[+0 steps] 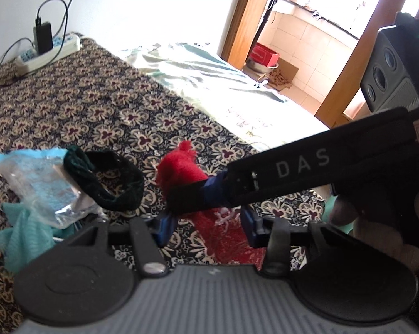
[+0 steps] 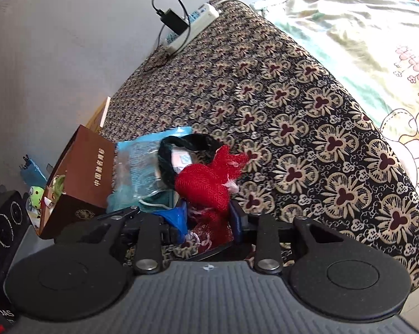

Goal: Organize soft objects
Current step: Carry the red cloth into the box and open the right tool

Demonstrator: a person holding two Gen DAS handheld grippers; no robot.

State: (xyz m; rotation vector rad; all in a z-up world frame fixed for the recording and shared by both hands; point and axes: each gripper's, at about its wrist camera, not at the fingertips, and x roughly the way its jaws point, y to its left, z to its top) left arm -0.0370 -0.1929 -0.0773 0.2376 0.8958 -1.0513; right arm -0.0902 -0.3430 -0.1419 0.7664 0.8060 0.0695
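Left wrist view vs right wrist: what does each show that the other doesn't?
Left wrist only: the right gripper reaching in from the right, a doorway with a red box on the tiled floor.
Right wrist only: a brown box and a green frog toy at left.
Both: red mesh cloth, dark knit band, power strip, patterned bedspread.

A home bedroom: patterned bedspread, rumpled quilt, tiled balcony doorway.
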